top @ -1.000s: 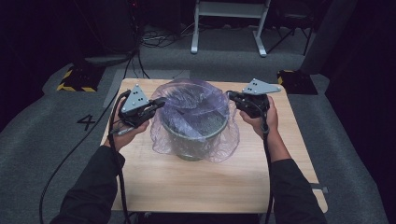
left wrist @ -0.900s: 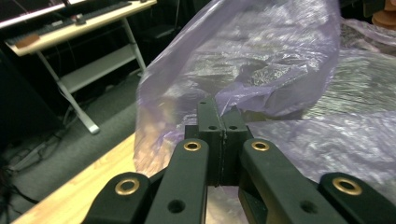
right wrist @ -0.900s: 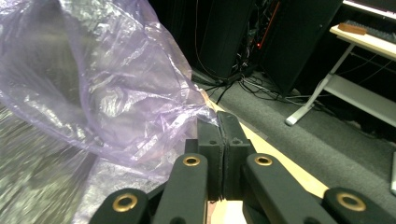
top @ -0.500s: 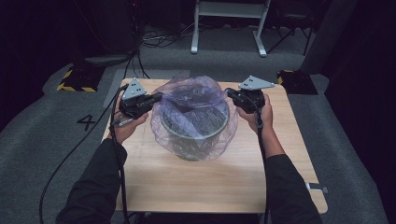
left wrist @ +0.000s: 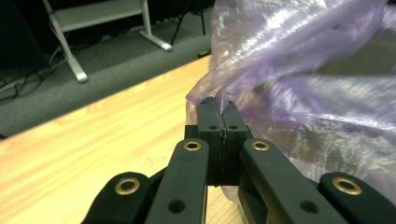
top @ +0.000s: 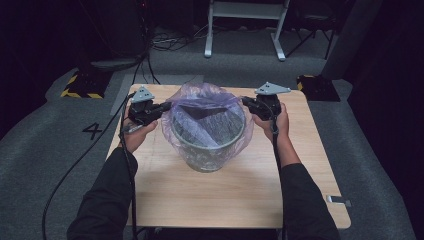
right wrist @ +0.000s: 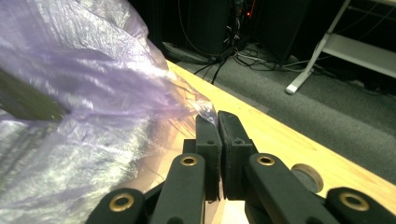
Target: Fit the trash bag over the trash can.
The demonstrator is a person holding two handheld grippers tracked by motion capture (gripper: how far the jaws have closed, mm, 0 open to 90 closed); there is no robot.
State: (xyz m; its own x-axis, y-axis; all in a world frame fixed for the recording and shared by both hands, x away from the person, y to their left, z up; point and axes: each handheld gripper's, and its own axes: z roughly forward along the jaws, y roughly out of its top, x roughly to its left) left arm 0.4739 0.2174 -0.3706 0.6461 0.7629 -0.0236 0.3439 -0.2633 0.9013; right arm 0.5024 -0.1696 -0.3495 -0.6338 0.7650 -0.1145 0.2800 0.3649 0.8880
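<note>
Plastic film, thin, crinkled and translucent purple, is forming a bag (top: 207, 107) that is lining a round grey bucket (top: 207, 150) and draping over its rim at the middle of the pale wooden tabletop (top: 235, 185). The left tool (top: 165, 106) is pinching the bag's edge (left wrist: 205, 95) on one side, its black blocky jaws pressed together on the film. The right tool (top: 246, 101) is doing likewise on the opposite side, film (right wrist: 205, 112) caught between its closed jaws.
</note>
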